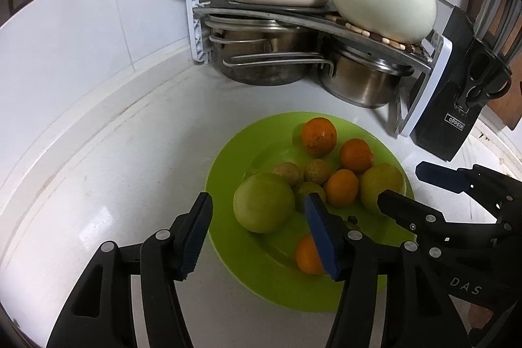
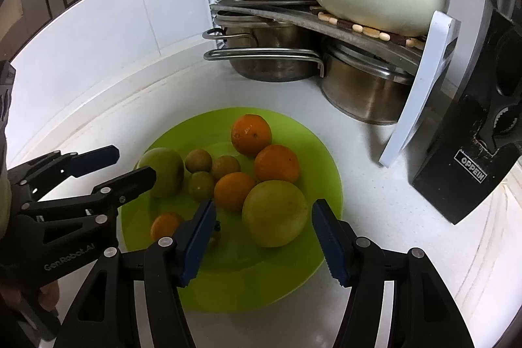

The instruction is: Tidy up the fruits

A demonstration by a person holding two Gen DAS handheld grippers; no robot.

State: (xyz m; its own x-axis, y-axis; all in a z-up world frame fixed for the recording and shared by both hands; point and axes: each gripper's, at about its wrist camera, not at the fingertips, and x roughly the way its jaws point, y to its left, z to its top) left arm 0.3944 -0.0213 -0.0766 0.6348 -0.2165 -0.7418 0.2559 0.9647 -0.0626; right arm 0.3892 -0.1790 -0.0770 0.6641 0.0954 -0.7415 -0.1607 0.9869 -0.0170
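On the table, the black block (image 2: 469, 165) read "OPPEIN"; both the left gripper (image 1: 257, 230) and right gripper (image 2: 264, 237) hung released over the green plate (image 2: 293, 276), one orange (image 1: 308, 255) half-hidden.

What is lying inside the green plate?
The green plate holds two large green fruits, four oranges and three small greenish-brown fruits. One orange is partly covered by the tongs; a small dark thing beside it cannot be identified.

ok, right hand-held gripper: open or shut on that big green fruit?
Open. The right hand-held gripper straddles the big green fruit, with gaps at both pads.
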